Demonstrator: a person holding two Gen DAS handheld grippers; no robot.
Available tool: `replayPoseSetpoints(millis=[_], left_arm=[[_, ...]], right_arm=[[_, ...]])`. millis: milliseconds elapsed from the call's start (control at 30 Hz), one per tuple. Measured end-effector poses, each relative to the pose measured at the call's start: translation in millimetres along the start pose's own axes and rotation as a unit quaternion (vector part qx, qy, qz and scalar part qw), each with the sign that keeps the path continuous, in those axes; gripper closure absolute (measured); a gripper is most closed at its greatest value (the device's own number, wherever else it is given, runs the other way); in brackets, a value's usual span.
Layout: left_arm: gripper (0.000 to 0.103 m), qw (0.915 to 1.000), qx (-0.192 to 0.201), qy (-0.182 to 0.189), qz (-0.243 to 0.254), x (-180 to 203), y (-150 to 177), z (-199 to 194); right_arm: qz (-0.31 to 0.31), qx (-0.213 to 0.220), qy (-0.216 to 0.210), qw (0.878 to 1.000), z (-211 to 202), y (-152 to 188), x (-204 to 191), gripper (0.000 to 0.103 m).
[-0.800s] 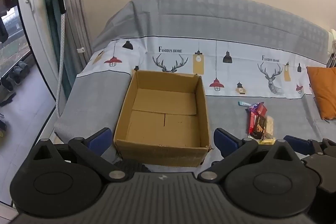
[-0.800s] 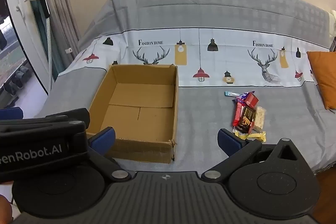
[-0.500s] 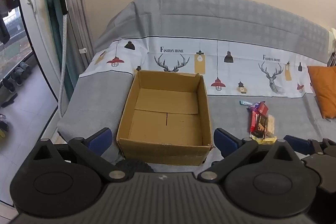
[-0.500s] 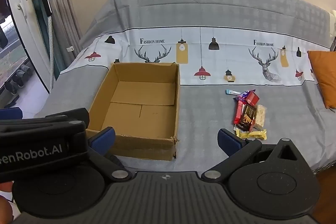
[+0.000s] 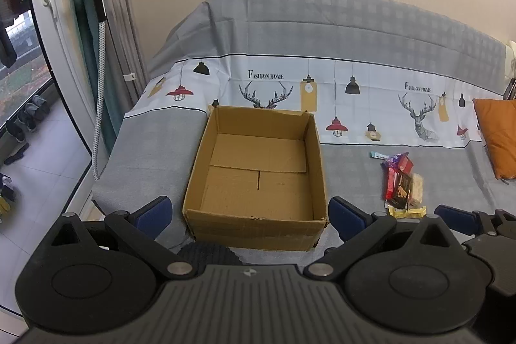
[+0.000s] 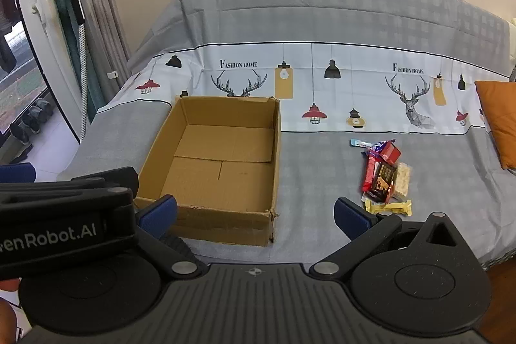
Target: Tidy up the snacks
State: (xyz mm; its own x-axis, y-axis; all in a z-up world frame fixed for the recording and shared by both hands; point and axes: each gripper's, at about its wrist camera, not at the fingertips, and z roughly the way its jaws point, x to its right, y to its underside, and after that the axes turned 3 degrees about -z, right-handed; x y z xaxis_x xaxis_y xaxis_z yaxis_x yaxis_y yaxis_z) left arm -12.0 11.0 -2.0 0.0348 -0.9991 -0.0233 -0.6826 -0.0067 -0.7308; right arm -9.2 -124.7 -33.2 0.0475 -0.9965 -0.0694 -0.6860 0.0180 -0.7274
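One open brown cardboard box (image 5: 258, 170) sat at the frame's centre on the sofa's grey printed cloth cover (image 5: 154, 150), its flat corrugated floor bare. To its right, at the centre right of the frame, lay one small heap of glossy snack packets (image 5: 401, 182): at least five could be told apart, though overlap made the count unsure. The red bar (image 6: 371, 171) and the dark packet (image 6: 383, 179) ran lengthwise away from the camera; the yellow wrapper (image 6: 388, 207) lay crosswise nearest the camera. Both the left hand-held gripper (image 5: 250, 213) and the right hand-held gripper (image 6: 254, 213) stood spread wide, blue pads gripping nothing. One orange cushion (image 5: 496, 137) lay at the right edge
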Motion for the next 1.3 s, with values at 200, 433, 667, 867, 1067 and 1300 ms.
replayPoseSetpoints(millis=[200, 433, 667, 867, 1067, 1300], left_arm=[[0.000, 1.0000, -0.003, -0.001, 0.002, 0.1, 2.6, 1.0], [0.000, 1.0000, -0.006, -0.002, 0.003, 2.1, 3.6, 2.9], [0.000, 1.0000, -0.008, -0.001, 0.005, 4.8, 1.2, 3.0], [0.000, 0.9999, -0.011, -0.001, 0.003, 6.1, 1.6, 3.2], [0.000, 0.9999, -0.012, -0.001, 0.003, 5.0, 3.2, 3.5], [0.000, 0.9999, -0.013, -0.002, 0.003, 5.1, 4.4, 4.2]], right_arm=[[0.004, -0.005, -0.001, 1.000, 1.0, -0.6, -0.4, 0.001], [0.006, -0.009, -0.005, 1.000, 2.5, 1.9, 0.3, 0.001], [0.007, -0.010, -0.004, 1.000, 0.5, -0.6, 1.1, 0.001], [0.009, -0.015, -0.007, 1.000, 0.6, -0.5, 1.0, 0.001], [0.010, -0.018, -0.011, 1.000, 1.8, -1.7, 2.0, 0.001], [0.012, -0.021, -0.014, 1.000, 2.2, -1.0, 2.7, 0.001]])
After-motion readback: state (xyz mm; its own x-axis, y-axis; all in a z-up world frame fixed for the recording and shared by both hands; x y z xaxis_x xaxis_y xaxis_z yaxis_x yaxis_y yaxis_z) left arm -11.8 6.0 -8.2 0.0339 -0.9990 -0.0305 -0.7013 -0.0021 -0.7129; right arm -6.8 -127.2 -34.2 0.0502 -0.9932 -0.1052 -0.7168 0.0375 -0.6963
